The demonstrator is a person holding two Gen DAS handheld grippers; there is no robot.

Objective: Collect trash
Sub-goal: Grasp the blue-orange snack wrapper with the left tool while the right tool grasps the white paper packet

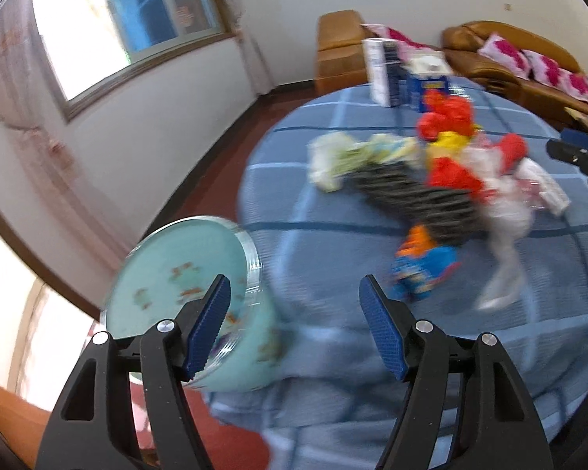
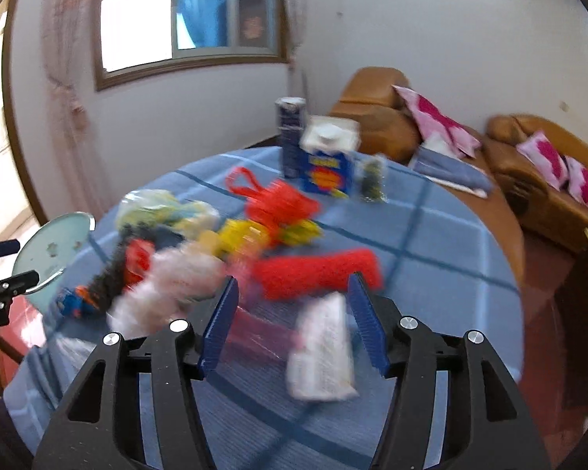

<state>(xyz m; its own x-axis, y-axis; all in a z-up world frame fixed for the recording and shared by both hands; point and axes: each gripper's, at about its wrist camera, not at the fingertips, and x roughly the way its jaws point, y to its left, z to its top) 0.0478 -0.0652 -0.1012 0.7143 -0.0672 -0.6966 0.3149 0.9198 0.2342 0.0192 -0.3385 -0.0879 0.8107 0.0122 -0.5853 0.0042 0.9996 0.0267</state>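
A blurred heap of trash point(image 1: 431, 180) lies on the round table's blue checked cloth point(image 1: 333, 235): red mesh bags, yellow and green wrappers, a white plastic bag point(image 1: 501, 227) and a blue-orange snack packet point(image 1: 423, 270). My left gripper point(image 1: 294, 286) is open and empty, hanging over the table edge beside a pale blue bin point(image 1: 176, 274) with its lid tipped up. My right gripper point(image 2: 292, 282) is open above a white wrapper point(image 2: 325, 348) and a pink clear wrapper point(image 2: 254, 333) lying on the cloth. A red mesh bag point(image 2: 317, 270) lies just beyond its tips.
A blue carton point(image 2: 327, 164) and a dark tall box point(image 2: 292, 137) stand at the table's far side. Brown sofas point(image 2: 372, 117) with pink cushions line the wall behind. The bin's lid point(image 2: 55, 246) and my left gripper point(image 2: 9, 264) show at the left edge.
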